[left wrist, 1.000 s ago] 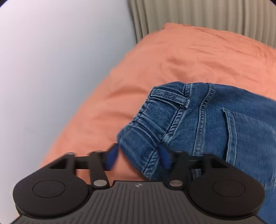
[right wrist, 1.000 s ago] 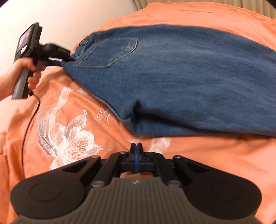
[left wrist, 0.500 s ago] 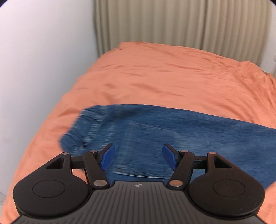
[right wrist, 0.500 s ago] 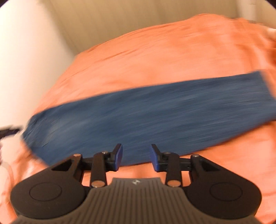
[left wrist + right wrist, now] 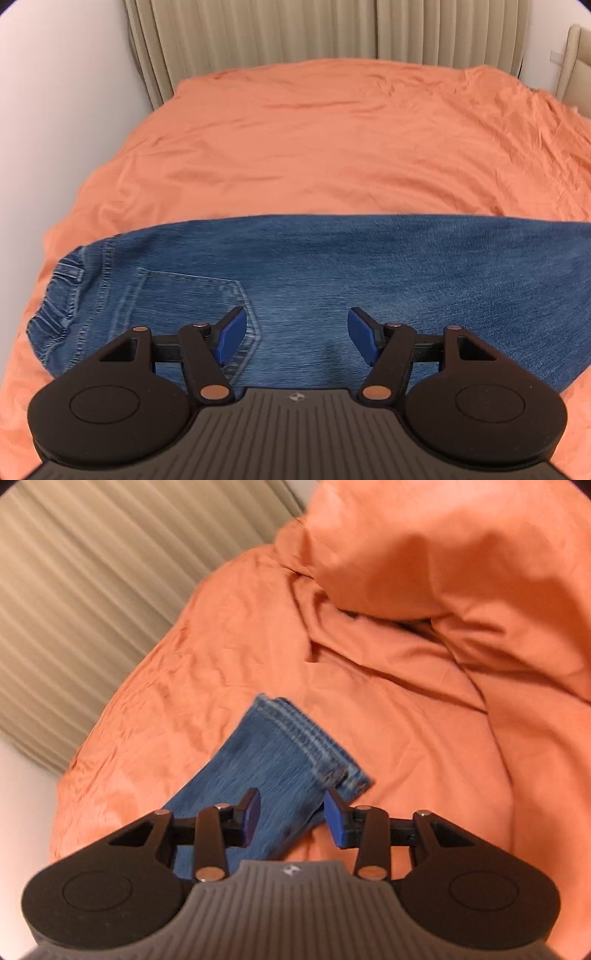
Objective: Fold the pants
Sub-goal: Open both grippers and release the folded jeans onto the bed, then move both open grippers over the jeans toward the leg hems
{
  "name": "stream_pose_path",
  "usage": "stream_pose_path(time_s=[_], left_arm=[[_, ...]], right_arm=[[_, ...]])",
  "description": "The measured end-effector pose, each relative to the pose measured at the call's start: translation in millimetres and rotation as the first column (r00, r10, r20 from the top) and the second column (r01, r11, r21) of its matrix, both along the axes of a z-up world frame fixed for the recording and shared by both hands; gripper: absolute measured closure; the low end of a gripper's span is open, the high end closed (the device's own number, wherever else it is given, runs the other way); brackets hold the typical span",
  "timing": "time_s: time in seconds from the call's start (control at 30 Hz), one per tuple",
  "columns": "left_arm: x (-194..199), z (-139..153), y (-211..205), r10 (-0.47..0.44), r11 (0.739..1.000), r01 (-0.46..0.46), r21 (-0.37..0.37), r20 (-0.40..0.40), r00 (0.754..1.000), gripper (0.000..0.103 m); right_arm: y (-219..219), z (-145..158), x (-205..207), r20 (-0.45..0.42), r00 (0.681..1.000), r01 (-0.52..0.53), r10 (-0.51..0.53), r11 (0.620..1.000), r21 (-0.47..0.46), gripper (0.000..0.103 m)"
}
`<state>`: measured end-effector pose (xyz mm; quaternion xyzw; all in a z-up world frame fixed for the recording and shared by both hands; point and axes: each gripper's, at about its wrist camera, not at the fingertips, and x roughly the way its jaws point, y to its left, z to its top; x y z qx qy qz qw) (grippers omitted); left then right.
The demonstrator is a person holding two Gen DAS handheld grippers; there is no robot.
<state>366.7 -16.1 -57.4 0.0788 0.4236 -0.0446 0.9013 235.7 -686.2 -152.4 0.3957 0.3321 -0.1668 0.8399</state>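
Here, faded denim pants lie flat on rumpled orange bedspread.

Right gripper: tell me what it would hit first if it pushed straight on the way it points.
Most likely the jeans leg near its hem, lying on the orange bedcover. The right gripper is open above it; depth is unclear.

Rumpled orange bedspread, beige pleated curtain behind, white wall, bunched orange bedding
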Motion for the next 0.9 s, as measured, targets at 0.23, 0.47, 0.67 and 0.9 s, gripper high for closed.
stream_pose_path(time_s=[0.23, 0.47, 0.67, 0.9], left_arm=[[-5, -13, -10, -0.018, 0.999, 0.019, 0.047, -0.034, 0.999, 0.029], [5, -30, 2, 0.018, 0.998, -0.014, 0.058, -0.066, 0.998, 0.029], [6, -44, 18, 0.038, 0.999, -0.036, 0.027, -0.083, 0.996, 0.029], [26, -28, 32, 0.017, 1.0, -0.017, -0.014, -0.019, 1.0, 0.029]], right_arm=[[-13, -44, 42, -0.087, 0.996, -0.001, 0.002, 1.0, 0.007, 0.086], [-5, 8, 39, 0.044, 0.996, -0.069, 0.076, 0.986, -0.149, 0.099], [-10, -48, 45, -0.165, 0.984, -0.087, 0.062, 0.984, -0.153, 0.099], [-2, -7, 66, -0.137, 0.987, -0.121, 0.081, 0.942, -0.314, 0.065]])
